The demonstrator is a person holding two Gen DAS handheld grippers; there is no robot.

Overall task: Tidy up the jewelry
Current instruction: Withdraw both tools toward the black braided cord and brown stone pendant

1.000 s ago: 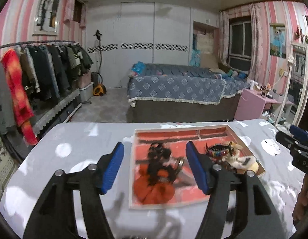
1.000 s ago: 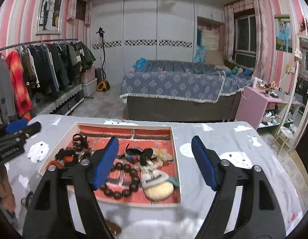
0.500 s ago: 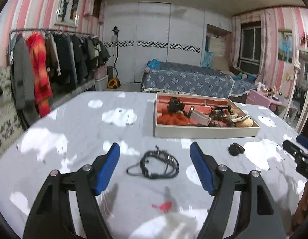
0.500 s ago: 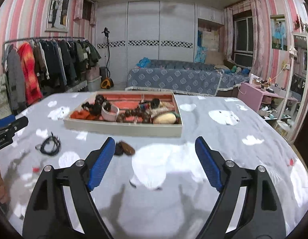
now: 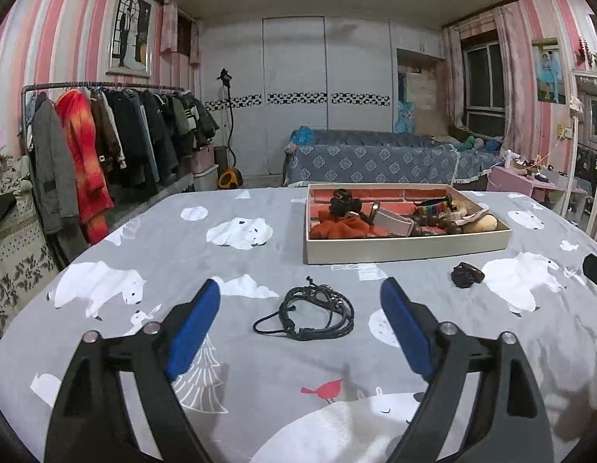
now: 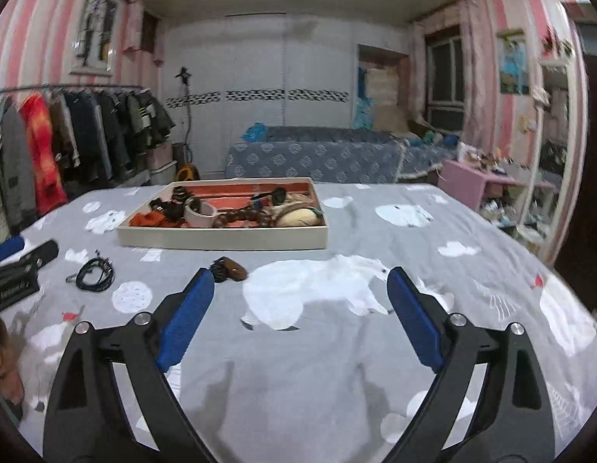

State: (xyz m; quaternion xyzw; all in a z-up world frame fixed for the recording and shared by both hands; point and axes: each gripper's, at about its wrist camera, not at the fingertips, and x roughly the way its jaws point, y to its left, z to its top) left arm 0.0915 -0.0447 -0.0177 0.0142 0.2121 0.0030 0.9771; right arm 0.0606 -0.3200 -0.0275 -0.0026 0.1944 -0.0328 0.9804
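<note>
A cream tray (image 5: 406,249) with a red lining holds several pieces: an orange scrunchie (image 5: 339,227), dark beads, a white band. It shows in the right wrist view (image 6: 221,238) too. A black cord necklace (image 5: 310,314) lies on the grey cloth just ahead of my open, empty left gripper (image 5: 301,326); it also shows in the right wrist view (image 6: 94,270). A small dark brown hair clip (image 5: 467,274) lies in front of the tray, just ahead and left of my open, empty right gripper (image 6: 300,308), where it shows as well (image 6: 229,269).
The table is covered by a grey cloth with polar bears (image 6: 321,289). A clothes rack (image 5: 105,146) stands at the left, a bed (image 5: 375,158) behind the table, a pink side table (image 5: 530,183) at the right.
Both grippers have pulled back and down from above the tray to low over the near part of the table. The necklace and hair clip came into view. Both jaws stayed open.
</note>
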